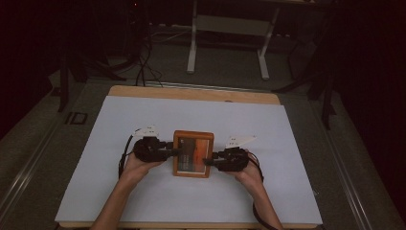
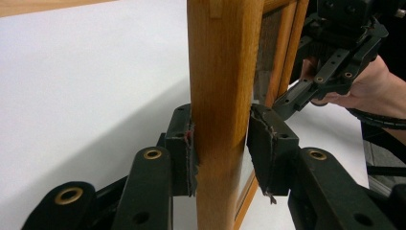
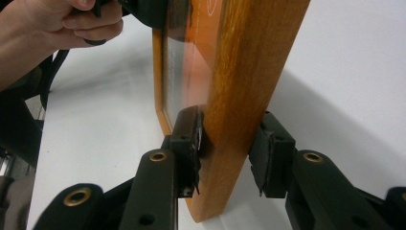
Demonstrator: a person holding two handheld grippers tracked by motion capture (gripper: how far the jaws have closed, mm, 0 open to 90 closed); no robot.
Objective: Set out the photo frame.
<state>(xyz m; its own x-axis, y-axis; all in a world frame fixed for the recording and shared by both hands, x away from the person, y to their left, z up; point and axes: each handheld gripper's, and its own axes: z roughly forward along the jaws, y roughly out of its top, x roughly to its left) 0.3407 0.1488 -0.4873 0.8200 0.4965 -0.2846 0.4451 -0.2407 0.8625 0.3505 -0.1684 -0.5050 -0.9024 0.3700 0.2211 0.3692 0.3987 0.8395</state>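
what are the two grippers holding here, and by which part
The wooden picture frame sits between both pairs of fingers: left gripper at its left side rail, right gripper at its right. A small gap shows beside one finger each, so neither clamps firmly.

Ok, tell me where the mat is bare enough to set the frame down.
The white mat is bare on every side of the wooden picture frame. Only the middle is crowded, where the left gripper and right gripper flank the frame.

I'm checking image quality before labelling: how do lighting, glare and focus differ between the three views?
High view: dim, room behind nearly black, white table cover lit, wooden frame small and soft. Left gripper view: bright, frame edge sharp, fingers crisp, far hand softer. Right gripper view: glass shows a pale sheen, frame casts a soft shadow on the cover.
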